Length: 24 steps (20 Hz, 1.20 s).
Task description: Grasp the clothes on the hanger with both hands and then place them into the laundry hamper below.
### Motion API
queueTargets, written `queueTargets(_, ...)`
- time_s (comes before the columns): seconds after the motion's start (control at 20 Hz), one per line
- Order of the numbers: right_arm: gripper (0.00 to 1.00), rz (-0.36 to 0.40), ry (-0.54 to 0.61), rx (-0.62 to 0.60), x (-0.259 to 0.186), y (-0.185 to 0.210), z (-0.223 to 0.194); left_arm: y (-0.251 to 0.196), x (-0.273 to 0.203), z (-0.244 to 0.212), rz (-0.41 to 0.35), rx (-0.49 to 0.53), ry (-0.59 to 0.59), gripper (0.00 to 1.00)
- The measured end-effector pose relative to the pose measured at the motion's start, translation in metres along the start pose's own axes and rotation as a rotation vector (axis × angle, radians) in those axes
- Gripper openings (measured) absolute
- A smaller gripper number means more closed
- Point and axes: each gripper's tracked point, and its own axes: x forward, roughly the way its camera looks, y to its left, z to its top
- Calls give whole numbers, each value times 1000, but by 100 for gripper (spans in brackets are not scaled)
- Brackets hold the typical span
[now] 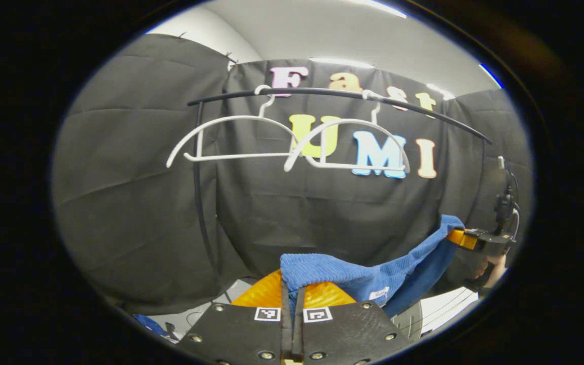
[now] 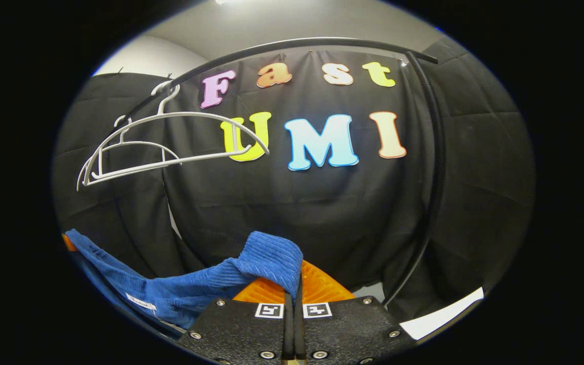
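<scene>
Below the rail (image 1: 337,95), both grippers are clamped on one blue garment (image 1: 332,276): the left gripper (image 1: 292,304) pinches a bunched edge between its closed fingers, and the right gripper (image 2: 292,299) does the same at the far end, the ribbed cloth sagging in a shallow swag between the two. In the left gripper view the right gripper (image 1: 462,238) also appears off to the side of the rail, its fingers buried in the cloth's corner with a hand (image 1: 495,266) behind it. Above the garment, two white hangers (image 1: 251,139) hang bare from the rail, so the clothing is already off and free. The hamper cannot be made out beneath the rail, so lowering will likely be done half blind; the slack middle could catch on a rim or fall outside if one side lets go first, and each thin pinch may slip under the hanging weight. A small white label (image 1: 379,294) is sewn to the garment, its writing too small to read.
</scene>
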Motion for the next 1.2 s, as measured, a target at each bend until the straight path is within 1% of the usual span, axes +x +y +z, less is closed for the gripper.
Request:
queueTargets(0.1,0,-34,16,-1,-22,16,-7,-5,3,-13,-72,7,12,2)
queueTargets(0.3,0,-84,8,-33,-59,49,-14,-13,-3,-24,-205,26,26,1)
queueTargets(0.45,0,-82,1,-22,-80,73,-12,-30,-7,-21,-279,21,32,2)
queueTargets(0.6,0,-55,3,-9,-93,93,-13,-56,-6,-22,-341,13,39,1)
queueTargets(0.7,0,-43,28,-3,-97,98,-25,-70,-4,-34,-358,3,65,1)
queueTargets(0.85,0,-50,76,-10,-105,91,-49,-77,-3,-51,-351,3,96,1)
queueTargets(1.05,0,-44,142,56,-110,84,-83,-82,-1,-86,-340,-23,174,1)
queueTargets(1.2,0,-40,216,67,-109,78,-122,-89,7,-114,-336,14,233,1)
